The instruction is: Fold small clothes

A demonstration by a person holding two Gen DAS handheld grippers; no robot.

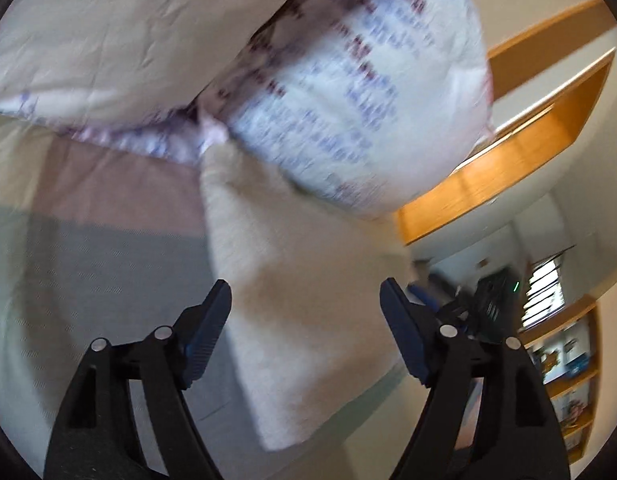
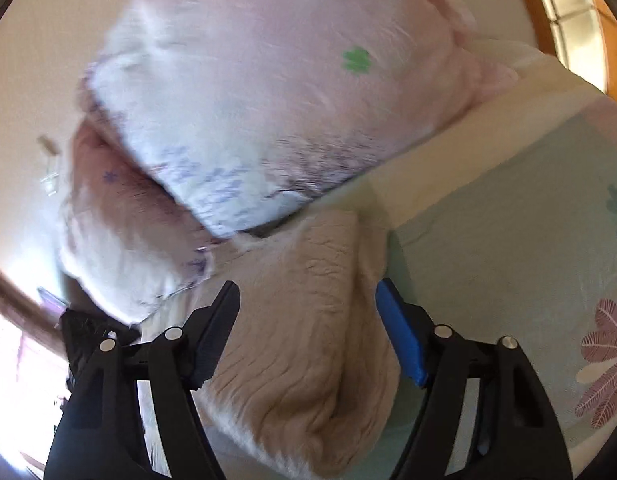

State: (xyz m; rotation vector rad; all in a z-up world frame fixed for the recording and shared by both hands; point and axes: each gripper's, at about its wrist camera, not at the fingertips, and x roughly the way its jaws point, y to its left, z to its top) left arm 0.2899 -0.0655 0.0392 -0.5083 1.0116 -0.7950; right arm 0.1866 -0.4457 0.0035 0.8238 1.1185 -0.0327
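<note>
A small cream fleecy garment lies folded on the bed, a long strip running toward the pillows. My left gripper is open, its jaws either side of the garment, just above it. In the right wrist view the same garment looks beige and ribbed, bunched in thick folds. My right gripper is open, jaws spread over the garment, nothing held. Both views are motion-blurred.
Two printed white pillows and a pink pillow lie beyond the garment. The bed sheet is pale green with flower prints. A wooden shelf hangs on the wall; a bookshelf stands at right.
</note>
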